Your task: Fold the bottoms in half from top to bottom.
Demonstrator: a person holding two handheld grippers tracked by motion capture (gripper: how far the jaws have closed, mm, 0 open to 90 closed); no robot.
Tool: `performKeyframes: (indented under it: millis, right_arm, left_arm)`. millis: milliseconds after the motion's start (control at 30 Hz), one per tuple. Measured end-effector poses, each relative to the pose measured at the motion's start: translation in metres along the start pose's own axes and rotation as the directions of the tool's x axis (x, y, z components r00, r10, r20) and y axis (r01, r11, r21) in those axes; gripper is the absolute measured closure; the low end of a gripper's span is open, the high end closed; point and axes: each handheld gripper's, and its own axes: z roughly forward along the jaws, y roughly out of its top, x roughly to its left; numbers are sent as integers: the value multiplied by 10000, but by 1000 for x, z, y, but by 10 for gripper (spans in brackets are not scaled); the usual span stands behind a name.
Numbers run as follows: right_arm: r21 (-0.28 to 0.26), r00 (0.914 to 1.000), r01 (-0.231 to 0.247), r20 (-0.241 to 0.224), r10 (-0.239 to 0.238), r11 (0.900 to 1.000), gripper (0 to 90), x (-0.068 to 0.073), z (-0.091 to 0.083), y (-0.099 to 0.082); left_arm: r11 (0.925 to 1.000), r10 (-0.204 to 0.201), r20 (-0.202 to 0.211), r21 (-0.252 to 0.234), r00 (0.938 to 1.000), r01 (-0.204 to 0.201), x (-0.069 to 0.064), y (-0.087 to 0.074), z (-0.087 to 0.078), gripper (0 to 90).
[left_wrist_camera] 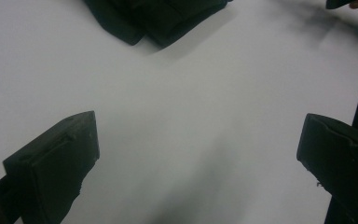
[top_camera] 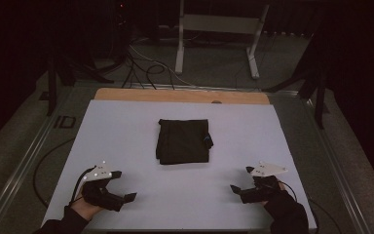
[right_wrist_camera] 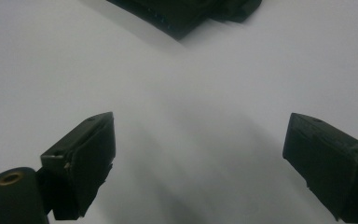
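"ID" in dark letters, on the grey floor strip point(top_camera: 64, 122) just left of the table's far left corner, seen in the high view, no other readable text, labels, brands or numbers anywhere

The folded cloth point(top_camera: 182, 141) is plain black, with a small blue spot at its right edge. The desk point(top_camera: 126, 126) has a pale grey-white top and a light wooden strip along its far side. Both the left gripper point(top_camera: 121, 187) and the right gripper point(top_camera: 241, 181) are black, each topped by a light grey plate.
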Motion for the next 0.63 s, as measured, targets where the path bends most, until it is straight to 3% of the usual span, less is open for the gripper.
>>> performKeyframes:
  millis: [300, 633]
  right_arm:
    - [-49, 9995, 237, 186, -236, 9997, 92, 2, -2, 0]
    - [-50, 9996, 279, 67, -278, 9996, 92, 3, -3, -1]
  left_arm:
    - [10000, 68, 10, -31, 10000, -68, 0, 0, 0, 0]
    - [9999, 123, 133, -69, 9998, -122, -2, 0, 1, 0]
